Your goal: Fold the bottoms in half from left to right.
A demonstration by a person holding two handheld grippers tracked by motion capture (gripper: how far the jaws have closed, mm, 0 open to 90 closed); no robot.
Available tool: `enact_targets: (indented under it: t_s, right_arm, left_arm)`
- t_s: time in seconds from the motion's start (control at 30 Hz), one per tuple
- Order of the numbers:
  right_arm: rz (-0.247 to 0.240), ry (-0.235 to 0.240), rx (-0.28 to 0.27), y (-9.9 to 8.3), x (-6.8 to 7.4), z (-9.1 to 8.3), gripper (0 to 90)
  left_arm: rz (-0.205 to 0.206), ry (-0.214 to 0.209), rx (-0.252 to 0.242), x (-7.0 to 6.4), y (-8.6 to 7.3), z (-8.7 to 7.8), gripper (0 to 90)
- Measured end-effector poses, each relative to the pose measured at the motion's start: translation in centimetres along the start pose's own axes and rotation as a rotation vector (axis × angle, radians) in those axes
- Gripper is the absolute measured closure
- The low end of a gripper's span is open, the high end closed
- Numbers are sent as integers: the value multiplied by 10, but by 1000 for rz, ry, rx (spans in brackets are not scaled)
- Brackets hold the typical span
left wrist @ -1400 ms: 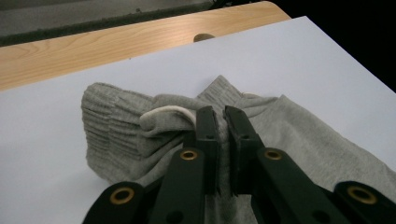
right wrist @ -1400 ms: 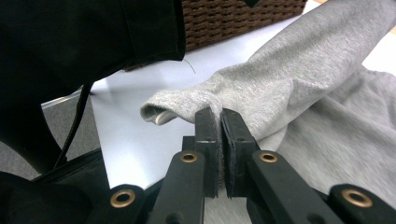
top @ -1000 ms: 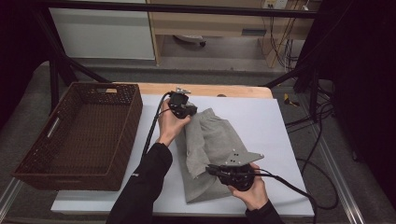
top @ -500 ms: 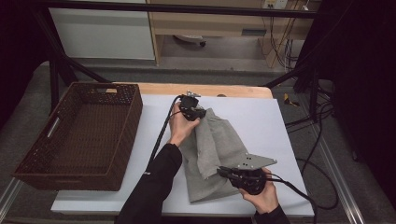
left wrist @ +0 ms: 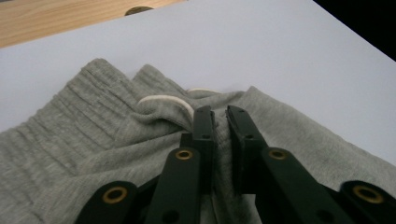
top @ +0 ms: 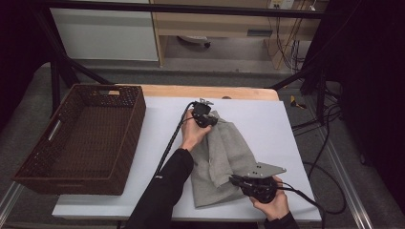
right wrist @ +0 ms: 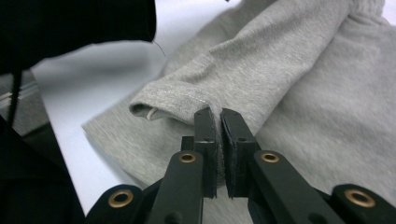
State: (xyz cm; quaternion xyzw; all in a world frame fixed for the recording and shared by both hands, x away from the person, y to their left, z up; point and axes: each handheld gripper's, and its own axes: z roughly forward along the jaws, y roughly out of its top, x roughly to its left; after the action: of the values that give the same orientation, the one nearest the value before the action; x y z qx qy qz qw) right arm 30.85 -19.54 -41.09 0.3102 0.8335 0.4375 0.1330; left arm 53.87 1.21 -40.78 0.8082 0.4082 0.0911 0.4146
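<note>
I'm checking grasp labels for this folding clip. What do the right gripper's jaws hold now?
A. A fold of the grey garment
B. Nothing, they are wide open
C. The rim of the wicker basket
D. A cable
A: in the right gripper view the right gripper has its jaws pinched on a fold of the grey garment, near a hemmed opening.

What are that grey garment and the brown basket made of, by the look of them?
The grey garment looks like soft matte knit, probably cotton jersey: ribbed waistband, fine heathered surface. The brown basket looks like woven wicker or rattan, possibly plastic imitation: open lattice walls.
</note>
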Motion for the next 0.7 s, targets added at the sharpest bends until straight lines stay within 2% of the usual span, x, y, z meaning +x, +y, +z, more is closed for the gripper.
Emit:
enact_targets:
  t_s: [0.1, 0.17, 0.23, 0.33, 0.37, 0.43, 0.5, 0.57, 0.7]
  right_arm:
    - [3, 2, 20, -5, -1, 2, 838]
    - [0, 1, 28, -7, -2, 2, 796]
    - [2, -7, 14, -6, -2, 1, 707]
    - [25, -9, -47, -3, -4, -3, 546]
    - [37, -15, -65, -2, -5, -4, 485]
    - [49, -23, -77, 0, -6, -5, 430]
    - [59, -42, -89, 2, -7, -5, 329]
    - [62, -57, -76, 6, -7, -3, 258]
    - [65, -59, -74, 11, -6, 3, 184]
  left_arm:
    - [15, -1, 7, -2, 0, -2, 715]
    - [5, -7, -15, -3, 0, -9, 619]
    - [-2, -12, -46, -5, 2, -20, 509]
    - [18, -4, -57, -8, 2, -40, 339]
    - [18, -15, -55, -8, 0, -47, 292]
    - [21, -31, -47, -9, -5, -58, 244]
    - [38, -37, -44, -11, -14, -71, 186]
    - [65, -29, -41, -11, -24, -82, 154]
    - [73, -34, -3, -9, -46, -99, 85]
